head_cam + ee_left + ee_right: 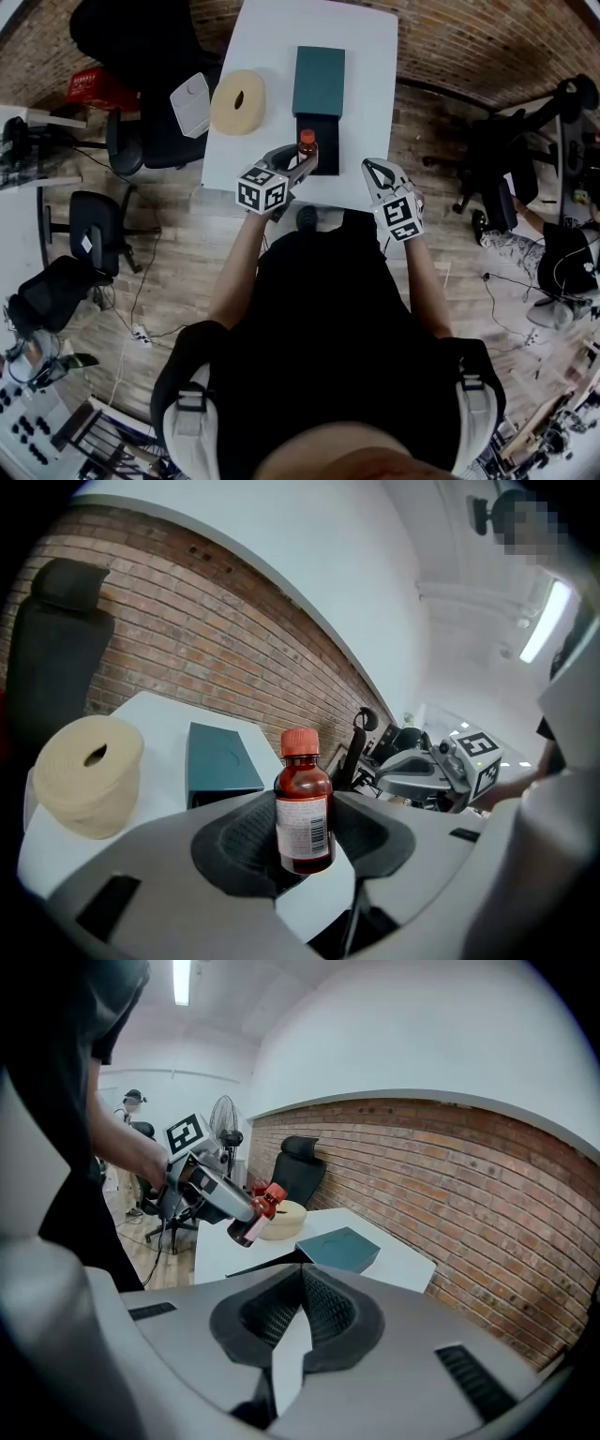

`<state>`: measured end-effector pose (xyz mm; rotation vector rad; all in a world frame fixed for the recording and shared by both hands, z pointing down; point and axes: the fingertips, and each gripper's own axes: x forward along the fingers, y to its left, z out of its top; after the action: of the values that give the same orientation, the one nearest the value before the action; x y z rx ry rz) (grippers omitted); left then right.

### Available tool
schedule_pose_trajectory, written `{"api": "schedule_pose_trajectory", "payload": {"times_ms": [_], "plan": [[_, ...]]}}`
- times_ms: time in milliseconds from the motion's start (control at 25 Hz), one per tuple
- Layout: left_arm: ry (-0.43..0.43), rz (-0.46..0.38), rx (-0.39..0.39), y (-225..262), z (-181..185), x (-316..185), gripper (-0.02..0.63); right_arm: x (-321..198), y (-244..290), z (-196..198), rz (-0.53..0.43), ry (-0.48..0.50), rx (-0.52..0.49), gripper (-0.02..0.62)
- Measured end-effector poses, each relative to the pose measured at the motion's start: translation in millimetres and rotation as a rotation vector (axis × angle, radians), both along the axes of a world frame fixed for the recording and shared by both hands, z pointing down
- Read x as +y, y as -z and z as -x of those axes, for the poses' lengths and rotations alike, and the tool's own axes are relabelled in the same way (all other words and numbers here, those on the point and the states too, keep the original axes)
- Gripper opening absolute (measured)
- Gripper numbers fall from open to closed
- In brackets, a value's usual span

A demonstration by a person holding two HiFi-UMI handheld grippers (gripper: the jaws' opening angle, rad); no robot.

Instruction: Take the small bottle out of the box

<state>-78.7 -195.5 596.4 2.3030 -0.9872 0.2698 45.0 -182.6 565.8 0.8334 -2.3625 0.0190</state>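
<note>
A small amber bottle (307, 146) with an orange cap and a white label is held upright between the pads of my left gripper (305, 159), just above the near end of the black box base (327, 142). In the left gripper view the bottle (304, 808) stands between the dark pads, which press on its sides. The teal box lid (319, 80) lies behind the base. My right gripper (373, 169) hovers at the table's near edge, to the right of the box, shut and holding nothing. The right gripper view shows the bottle (251, 1218) tilted in the left gripper (211, 1190).
A cream tape roll (238, 101) lies on the white table (281, 28), left of the box. A flat white device (191, 103) overhangs the table's left edge. Office chairs stand around the table, and a brick wall runs behind it.
</note>
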Motion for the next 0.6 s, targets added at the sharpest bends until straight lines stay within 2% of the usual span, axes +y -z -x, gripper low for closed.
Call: {"api": "schedule_pose_trajectory", "payload": {"times_ms": [200,600], "plan": [[-0.003,-0.08,-0.026,10,7,3,0.198,2,0,9,-0.005,0.012,0.014,-0.002],[-0.005,-0.165,-0.018,22,15,6,0.198,12,-3,11,0.002,-0.02,0.025,-0.002]]}}
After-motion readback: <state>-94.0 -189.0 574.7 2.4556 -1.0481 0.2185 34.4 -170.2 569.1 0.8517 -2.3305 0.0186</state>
